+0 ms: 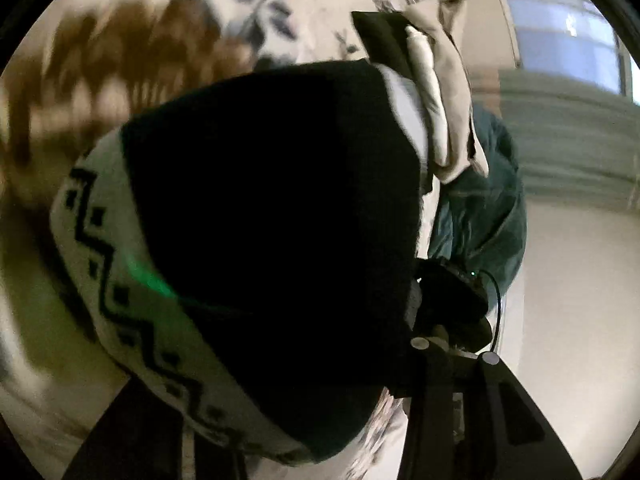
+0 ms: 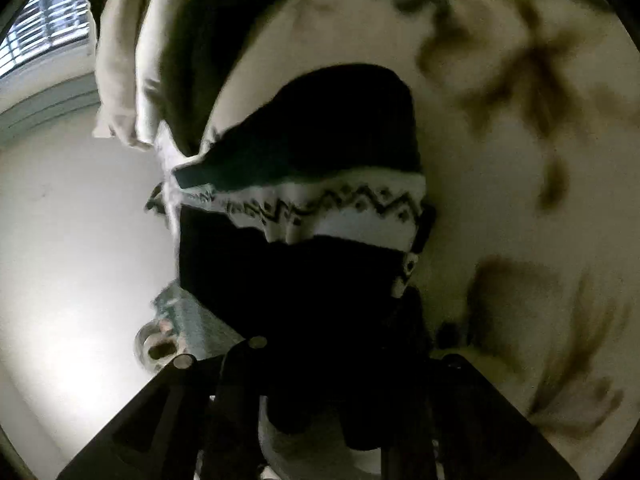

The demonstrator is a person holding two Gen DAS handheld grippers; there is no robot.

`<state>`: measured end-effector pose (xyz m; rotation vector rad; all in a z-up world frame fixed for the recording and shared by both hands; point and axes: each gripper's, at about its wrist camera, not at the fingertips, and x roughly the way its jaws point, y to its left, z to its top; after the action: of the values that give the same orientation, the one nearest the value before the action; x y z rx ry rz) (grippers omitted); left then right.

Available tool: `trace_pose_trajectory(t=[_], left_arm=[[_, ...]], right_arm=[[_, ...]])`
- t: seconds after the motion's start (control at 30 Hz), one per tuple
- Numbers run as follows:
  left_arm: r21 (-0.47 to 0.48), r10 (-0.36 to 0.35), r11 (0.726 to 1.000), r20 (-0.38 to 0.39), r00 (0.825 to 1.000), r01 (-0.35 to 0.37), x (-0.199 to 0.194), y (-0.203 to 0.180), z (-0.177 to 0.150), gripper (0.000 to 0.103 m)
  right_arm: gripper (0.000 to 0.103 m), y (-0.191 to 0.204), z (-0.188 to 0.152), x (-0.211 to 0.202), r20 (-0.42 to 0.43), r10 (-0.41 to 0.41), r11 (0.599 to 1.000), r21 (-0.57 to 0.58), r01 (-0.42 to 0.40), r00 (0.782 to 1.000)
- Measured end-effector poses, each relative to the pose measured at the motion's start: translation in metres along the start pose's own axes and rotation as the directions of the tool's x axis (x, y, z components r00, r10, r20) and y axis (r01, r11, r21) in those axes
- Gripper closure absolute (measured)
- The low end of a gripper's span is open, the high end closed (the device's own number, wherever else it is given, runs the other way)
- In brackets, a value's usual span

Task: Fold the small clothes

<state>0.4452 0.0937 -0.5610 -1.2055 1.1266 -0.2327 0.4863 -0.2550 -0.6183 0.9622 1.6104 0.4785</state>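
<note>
A small knit garment, dark with a white band bearing a black zigzag pattern [image 1: 120, 280], hangs right in front of both cameras. In the left wrist view its dark part [image 1: 272, 216] hides my left gripper's fingertips. In the right wrist view the garment [image 2: 332, 208] drapes over my right gripper's fingers, which close under it. Both grippers appear to hold it up above a cream cloth printed with brown leaves [image 2: 520, 80]. The other gripper, black with a cable [image 1: 452, 304], shows at the garment's right edge in the left wrist view.
A pile of folded clothes, beige [image 1: 444, 92] over dark green [image 1: 484, 216], sits beyond the garment; it shows in the right wrist view [image 2: 120, 60] too. A window [image 1: 568, 40] and pale wall stand behind. The patterned cloth [image 1: 120, 60] covers the surface.
</note>
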Motion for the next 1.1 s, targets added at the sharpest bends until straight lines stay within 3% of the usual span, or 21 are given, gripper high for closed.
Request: trace_pose_trajectory(t=[0.1, 0.17, 0.23, 0.3, 0.37, 0.43, 0.53, 0.6, 0.63, 0.67, 0.73, 0.77, 0.83, 0.87, 0.93, 0.97, 1.07, 1.1], left_arm=[[0.088, 0.043, 0.995, -0.058, 0.997, -0.038, -0.021, -0.003, 0.032, 0.064], [0.152, 0.073, 0.987, -0.100, 0.992, -0.057, -0.029, -0.005, 0.051, 0.063], [0.197, 0.130, 0.975, -0.154, 0.980, -0.098, -0.031, -0.001, 0.072, 0.061], [0.245, 0.174, 0.962, -0.199, 0.964, -0.123, -0.034, 0.013, 0.064, 0.056], [0.296, 0.251, 0.939, -0.242, 0.937, -0.176, -0.031, 0.010, 0.060, 0.054], [0.342, 0.304, 0.914, -0.221, 0.927, -0.218, -0.040, 0.005, 0.048, 0.050], [0.373, 0.388, 0.871, -0.126, 0.913, -0.319, -0.062, -0.007, 0.026, 0.043], [0.366, 0.438, 0.840, -0.023, 0.899, -0.400, -0.096, 0.003, 0.005, 0.020], [0.350, 0.473, 0.816, 0.056, 0.879, -0.461, -0.115, 0.007, -0.006, 0.019], [0.330, 0.517, 0.786, 0.111, 0.849, -0.522, -0.126, 0.016, -0.013, 0.019], [0.296, 0.609, 0.714, 0.182, 0.772, -0.634, -0.141, 0.042, -0.027, 0.019], [0.261, 0.668, 0.671, 0.193, 0.719, -0.694, -0.142, 0.065, -0.032, 0.019], [0.190, 0.729, 0.637, 0.167, 0.664, -0.747, -0.139, 0.108, -0.035, 0.019], [0.171, 0.722, 0.652, 0.160, 0.673, -0.739, -0.138, 0.122, -0.036, 0.018], [0.193, 0.682, 0.676, 0.202, 0.703, -0.711, -0.134, 0.129, -0.035, 0.000], [0.193, 0.686, 0.673, 0.200, 0.700, -0.714, -0.127, 0.130, -0.033, 0.000], [0.171, 0.756, 0.592, 0.222, 0.616, -0.787, -0.113, 0.128, -0.035, 0.000], [0.169, 0.769, 0.569, 0.239, 0.593, -0.805, -0.110, 0.127, -0.038, 0.000]], right_arm=[[0.086, 0.007, -0.033, -0.007, 0.081, 0.016, 0.999, 0.033, -0.019, 0.997], [0.087, 0.016, -0.072, -0.017, 0.143, -0.002, 1.000, 0.018, 0.000, 0.990], [0.087, 0.020, -0.119, -0.022, 0.180, -0.013, 0.999, 0.035, 0.007, 0.984], [0.087, 0.023, -0.165, -0.018, 0.188, -0.044, 0.999, 0.036, 0.038, 0.981], [0.082, 0.018, -0.195, -0.005, 0.158, -0.064, 0.996, 0.066, 0.054, 0.985], [0.061, 0.002, -0.206, 0.007, 0.088, -0.116, 0.986, 0.131, 0.104, 0.989], [0.038, -0.015, -0.207, -0.007, 0.055, -0.141, 0.975, 0.179, 0.129, 0.988], [0.032, -0.015, -0.205, -0.033, 0.098, -0.191, 0.973, 0.150, 0.175, 0.977], [0.031, -0.012, -0.204, -0.050, 0.123, -0.222, 0.970, 0.130, 0.206, 0.967], [0.031, -0.008, -0.203, -0.068, 0.161, -0.267, 0.962, 0.108, 0.252, 0.950], [0.029, 0.002, -0.194, -0.089, 0.228, -0.318, 0.948, 0.089, 0.306, 0.920], [0.026, 0.007, -0.185, -0.097, 0.251, -0.335, 0.942, 0.068, 0.329, 0.908], [0.024, 0.017, -0.155, -0.101, 0.269, -0.348, 0.934, 0.011, 0.358, 0.898], [0.024, 0.021, -0.135, -0.100, 0.276, -0.344, 0.931, -0.021, 0.363, 0.898], [0.024, 0.039, -0.093, -0.080, 0.282, -0.337, 0.923, -0.090, 0.375, 0.898], [0.024, 0.046, -0.074, -0.070, 0.278, -0.334, 0.917, -0.126, 0.379, 0.901], [0.024, 0.070, -0.027, -0.032, 0.231, -0.332, 0.904, -0.199, 0.379, 0.914], [0.029, 0.075, -0.020, -0.023, 0.213, -0.330, 0.902, -0.217, 0.373, 0.920]])
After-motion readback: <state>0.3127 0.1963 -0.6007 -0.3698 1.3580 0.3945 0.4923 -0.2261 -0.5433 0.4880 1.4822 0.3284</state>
